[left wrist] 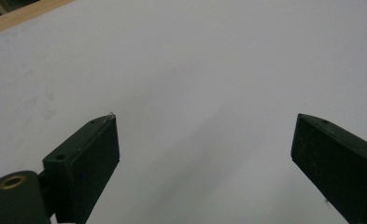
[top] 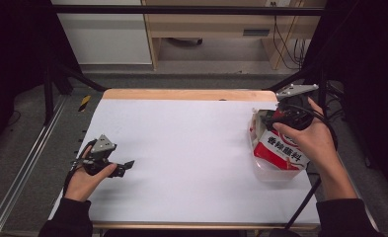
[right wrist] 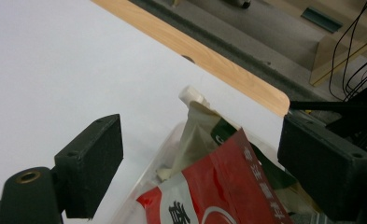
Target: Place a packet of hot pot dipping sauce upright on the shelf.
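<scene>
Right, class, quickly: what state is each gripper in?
Left gripper: open, nothing between its jaws.
Right gripper: open above the red packet, gripping nothing.

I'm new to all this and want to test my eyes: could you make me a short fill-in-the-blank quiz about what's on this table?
1. The red packet lies in a clear plastic ____.
2. The right gripper has its jaws ____, with nothing pinched.
3. The left gripper sees nothing but the ____ table sheet.
4. The pouch behind the red packet has a white ____ on top.

Missing words: container; open; white; cap
</scene>
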Motion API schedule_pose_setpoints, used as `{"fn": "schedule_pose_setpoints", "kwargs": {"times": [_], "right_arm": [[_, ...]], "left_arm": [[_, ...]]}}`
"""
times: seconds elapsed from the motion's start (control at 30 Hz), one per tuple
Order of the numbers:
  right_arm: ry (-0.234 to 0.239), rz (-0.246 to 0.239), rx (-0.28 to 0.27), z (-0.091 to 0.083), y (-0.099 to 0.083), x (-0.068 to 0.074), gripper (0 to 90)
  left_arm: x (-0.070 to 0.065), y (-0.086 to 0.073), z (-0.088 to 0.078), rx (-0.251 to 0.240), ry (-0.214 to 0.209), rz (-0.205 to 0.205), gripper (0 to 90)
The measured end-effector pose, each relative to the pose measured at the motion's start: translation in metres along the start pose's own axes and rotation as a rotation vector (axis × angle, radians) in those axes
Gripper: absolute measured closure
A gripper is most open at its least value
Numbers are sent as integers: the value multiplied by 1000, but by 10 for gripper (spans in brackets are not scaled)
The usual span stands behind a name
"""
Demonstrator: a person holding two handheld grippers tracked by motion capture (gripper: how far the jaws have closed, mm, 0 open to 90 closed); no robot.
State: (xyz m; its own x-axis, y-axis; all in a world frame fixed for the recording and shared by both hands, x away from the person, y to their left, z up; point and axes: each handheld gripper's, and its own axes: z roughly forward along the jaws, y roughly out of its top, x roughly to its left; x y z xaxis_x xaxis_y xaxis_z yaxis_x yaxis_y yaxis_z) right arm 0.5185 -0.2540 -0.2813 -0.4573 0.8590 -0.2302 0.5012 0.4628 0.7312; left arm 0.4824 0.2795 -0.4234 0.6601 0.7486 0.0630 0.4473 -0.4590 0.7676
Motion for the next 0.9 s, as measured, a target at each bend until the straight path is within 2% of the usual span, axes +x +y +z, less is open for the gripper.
{"fn": "schedule_pose_setpoints", "kwargs": {"times": [0.13, 0.3, 0.43, 0.67, 0.9], "right_arm": [[-3, 8, -48, -4, 8, 6, 147], [-8, -8, -81, -8, 18, 13, 136], [-11, 4, -119, -12, 26, 21, 120], [3, 18, -180, -13, 42, 38, 101], [28, 18, -213, -10, 55, 54, 98]], "left_arm": [[1, -1, 0, 0, 1, -4, 79], [2, -1, -1, -1, 3, -7, 79], [2, -2, -1, -1, 4, -7, 79], [4, -3, -2, -2, 10, -11, 79], [7, -5, -5, -4, 23, -16, 78]]}}
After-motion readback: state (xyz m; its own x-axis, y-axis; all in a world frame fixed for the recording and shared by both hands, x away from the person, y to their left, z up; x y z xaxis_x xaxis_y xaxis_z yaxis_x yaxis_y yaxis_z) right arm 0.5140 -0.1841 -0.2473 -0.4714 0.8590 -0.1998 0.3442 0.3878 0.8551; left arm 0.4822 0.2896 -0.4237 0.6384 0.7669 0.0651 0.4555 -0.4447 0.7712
